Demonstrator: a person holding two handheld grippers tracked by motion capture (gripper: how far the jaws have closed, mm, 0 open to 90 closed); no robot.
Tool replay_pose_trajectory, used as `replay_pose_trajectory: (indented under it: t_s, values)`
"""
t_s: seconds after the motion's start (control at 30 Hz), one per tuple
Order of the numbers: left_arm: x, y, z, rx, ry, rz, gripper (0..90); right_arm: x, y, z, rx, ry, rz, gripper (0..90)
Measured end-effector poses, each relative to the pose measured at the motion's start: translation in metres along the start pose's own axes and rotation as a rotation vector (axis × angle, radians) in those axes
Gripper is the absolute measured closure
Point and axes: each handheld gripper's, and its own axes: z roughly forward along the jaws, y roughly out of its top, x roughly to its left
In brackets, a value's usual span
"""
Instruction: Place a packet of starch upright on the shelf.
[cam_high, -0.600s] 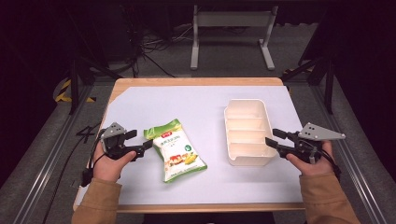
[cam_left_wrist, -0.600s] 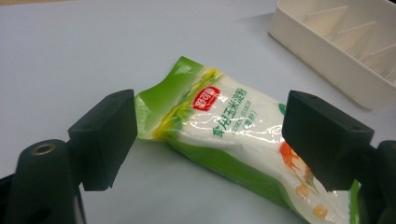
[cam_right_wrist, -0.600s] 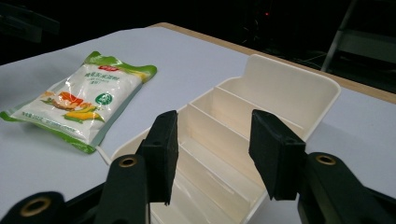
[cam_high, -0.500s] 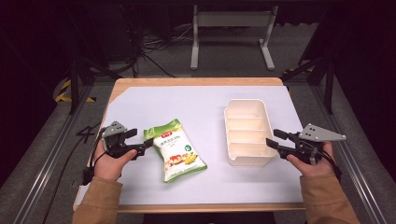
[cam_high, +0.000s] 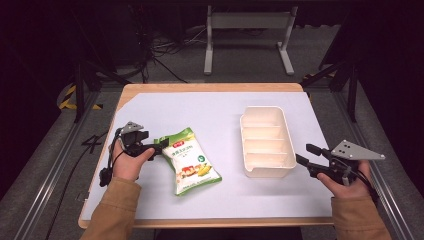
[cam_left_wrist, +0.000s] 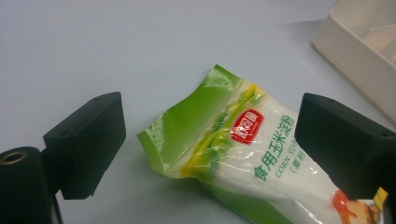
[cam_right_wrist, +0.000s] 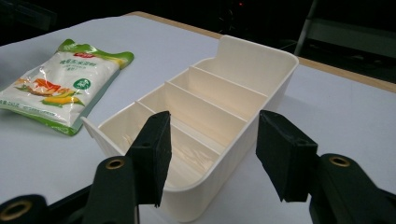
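Note:
A green and white bag of corn starch (cam_high: 192, 160) lies flat on the white table cover, left of centre. My left gripper (cam_high: 161, 146) is at the bag's top left corner. In the left gripper view the jaws stand open with the bag's (cam_left_wrist: 233, 144) crinkled green top edge between them, and the left gripper (cam_left_wrist: 212, 116) grips nothing. A cream divided bin (cam_high: 265, 142) stands empty at right of centre. My right gripper (cam_high: 306, 154) is open just off its near right corner. In the right gripper view the right gripper (cam_right_wrist: 215, 149) frames the bin's (cam_right_wrist: 233, 88) side wall.
The table cover (cam_high: 220, 112) has bare room behind and in front of both objects. The wooden table edge (cam_high: 210, 87) runs along the far side. A metal stand (cam_high: 247, 30) and cables sit on the dark floor beyond. The bag (cam_right_wrist: 60, 84) lies left of the bin.
Both hands have shifted only slightly. The left gripper has edged closer to the bag's top corner. Bag and bin lie where they were.

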Motion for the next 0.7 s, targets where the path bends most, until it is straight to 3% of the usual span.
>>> replay_pose_trajectory:
  t_s: [0.37,0.5,0.57,0.7]
  values:
    - [0.012,-0.001,0.036,0.162,0.017,-0.073,10.8,0.004,-0.009,-0.014,0.02,-0.04,0.005,46.0]
    - [0.014,-0.004,0.044,0.212,-0.031,-0.114,13.2,0.004,-0.011,-0.016,0.03,-0.049,0.006,46.0]
    - [0.014,-0.005,0.047,0.218,-0.052,-0.126,13.8,0.005,-0.012,-0.016,0.032,-0.052,0.004,45.9]
    - [0.013,-0.005,0.047,0.219,-0.055,-0.111,15.7,0.006,-0.012,-0.015,0.034,-0.048,0.005,46.0]
